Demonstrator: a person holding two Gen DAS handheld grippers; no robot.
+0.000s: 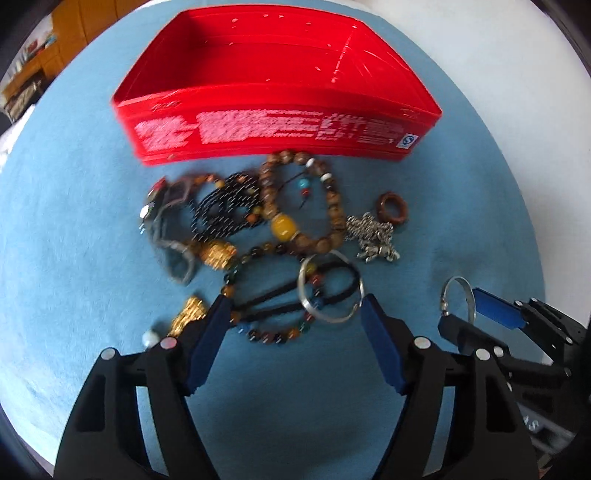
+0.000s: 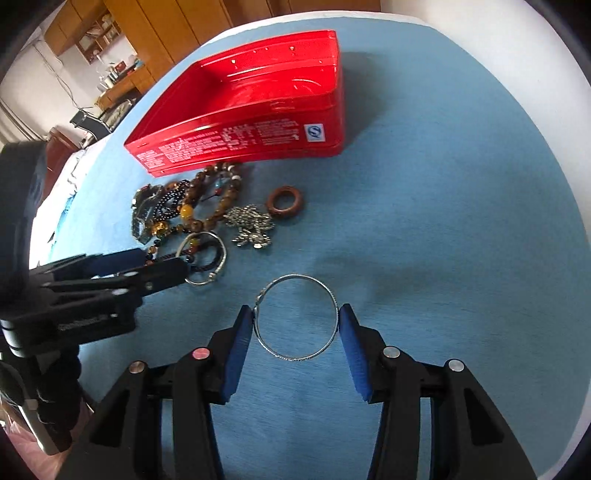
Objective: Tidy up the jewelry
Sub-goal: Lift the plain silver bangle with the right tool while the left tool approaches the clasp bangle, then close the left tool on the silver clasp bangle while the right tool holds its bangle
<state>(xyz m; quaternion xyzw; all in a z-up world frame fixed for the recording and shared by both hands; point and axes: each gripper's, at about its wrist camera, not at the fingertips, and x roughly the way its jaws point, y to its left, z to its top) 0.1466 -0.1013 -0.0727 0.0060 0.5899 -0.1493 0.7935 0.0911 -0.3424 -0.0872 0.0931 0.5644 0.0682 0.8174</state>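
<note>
A red tin box (image 1: 277, 122) stands open and empty on the blue cloth (image 1: 74, 221); it also shows in the right wrist view (image 2: 258, 122). A pile of bead bracelets (image 1: 295, 206), a silver chain (image 1: 373, 236) and a brown wooden ring (image 1: 393, 208) lie in front of it. My left gripper (image 1: 293, 306) is open, its fingers astride a silver bangle (image 1: 330, 288) and black cord. My right gripper (image 2: 295, 317) holds a thin silver bangle (image 2: 297, 317) between its two pads, both pads touching the bangle's rim.
White table surface (image 1: 480, 74) lies beyond the cloth on the right. Wooden cabinets (image 2: 166, 29) and a cluttered desk stand in the background. A gold charm (image 1: 188, 314) and a pale bead (image 1: 151, 338) lie left of my left gripper.
</note>
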